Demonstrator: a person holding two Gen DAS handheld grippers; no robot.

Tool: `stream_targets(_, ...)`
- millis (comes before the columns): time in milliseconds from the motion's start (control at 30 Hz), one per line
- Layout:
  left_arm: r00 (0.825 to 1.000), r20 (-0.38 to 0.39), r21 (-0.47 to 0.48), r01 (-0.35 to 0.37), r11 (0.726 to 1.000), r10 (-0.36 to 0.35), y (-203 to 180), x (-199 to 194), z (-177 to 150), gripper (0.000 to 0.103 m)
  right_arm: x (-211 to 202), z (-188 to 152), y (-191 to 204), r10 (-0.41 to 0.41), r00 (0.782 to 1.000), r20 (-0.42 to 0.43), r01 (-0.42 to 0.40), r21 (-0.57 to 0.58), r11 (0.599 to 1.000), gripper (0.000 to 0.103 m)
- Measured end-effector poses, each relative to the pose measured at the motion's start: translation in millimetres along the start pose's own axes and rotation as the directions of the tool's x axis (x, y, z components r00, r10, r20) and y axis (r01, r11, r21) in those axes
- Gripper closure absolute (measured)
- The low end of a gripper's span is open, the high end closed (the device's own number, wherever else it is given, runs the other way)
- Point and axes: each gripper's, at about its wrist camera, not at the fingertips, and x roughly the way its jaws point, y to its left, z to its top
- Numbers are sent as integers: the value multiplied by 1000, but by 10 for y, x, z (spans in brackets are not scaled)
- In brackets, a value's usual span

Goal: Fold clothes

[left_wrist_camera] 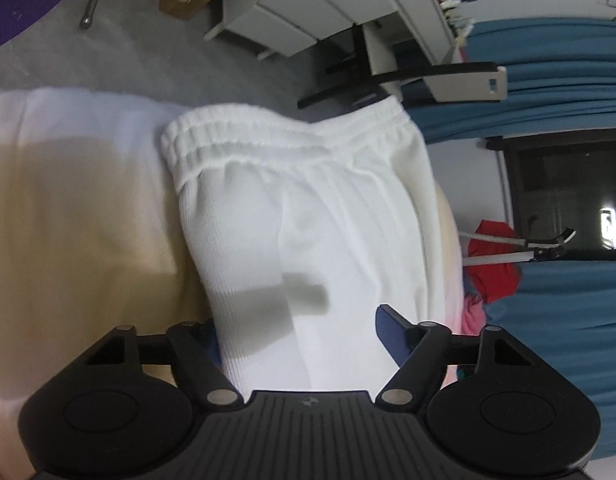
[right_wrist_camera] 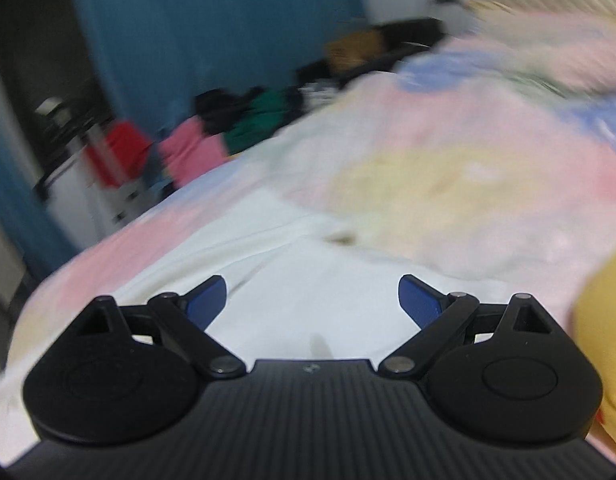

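left claw point(left_wrist_camera: 304, 328) wide astride white pants point(left_wrist_camera: 308, 208), right claw point(right_wrist_camera: 312, 300) wide above them on the bed point(right_wrist_camera: 448, 184): grip both layers evenly before folding.

In the right wrist view we find nearly everything beyond the right gripper point(right_wrist_camera: 312, 300) smeared: the clothes pile point(right_wrist_camera: 244, 124) along the bed's far edge shows only as colour patches (pink, green, red, black), and the bedspread point(right_wrist_camera: 468, 152) pattern is unreadable. In the left wrist view the white trousers point(left_wrist_camera: 308, 208) cover the left gripper's point(left_wrist_camera: 304, 332) left finger, and their lower end is cut off behind its body.
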Motion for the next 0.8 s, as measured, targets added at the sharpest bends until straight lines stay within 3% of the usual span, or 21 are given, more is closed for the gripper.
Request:
stream_targets(167, 1000, -21, -20, -13, 1000, 13, 72, 120, 43, 39, 126, -44, -535, -111, 992, -57, 122, 249, 961, 9)
stream_targets(233, 1000, -23, -12, -12, 1000, 12, 78, 155, 50, 40, 192, -101, -718, -144, 983, -112, 175, 350, 920, 24)
stream_targets(267, 1000, -28, -4, -11, 1000, 11, 73, 176, 52, 40, 234, -144, -795, -151, 978, -141, 195, 394, 898, 24)
stream_targets(467, 997, -76, 57, -13, 998, 17, -29, 335, 44, 43, 645, -388, -1086, -35, 962, -269, 192, 584, 789, 30)
stream_targets(533, 998, -66, 31, -15, 999, 17, 8, 328, 50, 53, 748, -429, -1105, -1, 964, -264, 170, 617, 768, 46)
stream_targets(567, 998, -61, 16, -17, 1000, 18, 29, 324, 53, 63, 765, -407, -1076, -13, 968, -252, 169, 608, 776, 52)
stream_targets(633, 998, -53, -10, -16, 1000, 16, 67, 323, 64, 79, 768, -290, -966, -34, 977, -210, 151, 573, 806, 82)
stream_targets(700, 999, -46, -20, 27, 999, -27, 73, 297, 76, 85, 730, -210, -878, -47, 985, -167, 132, 544, 829, 91)
stream_targets(800, 996, -17, 22, 90, 996, -89, -7, 209, 64, 89, 588, -102, -774, -54, 996, -76, 85, 499, 863, 94)
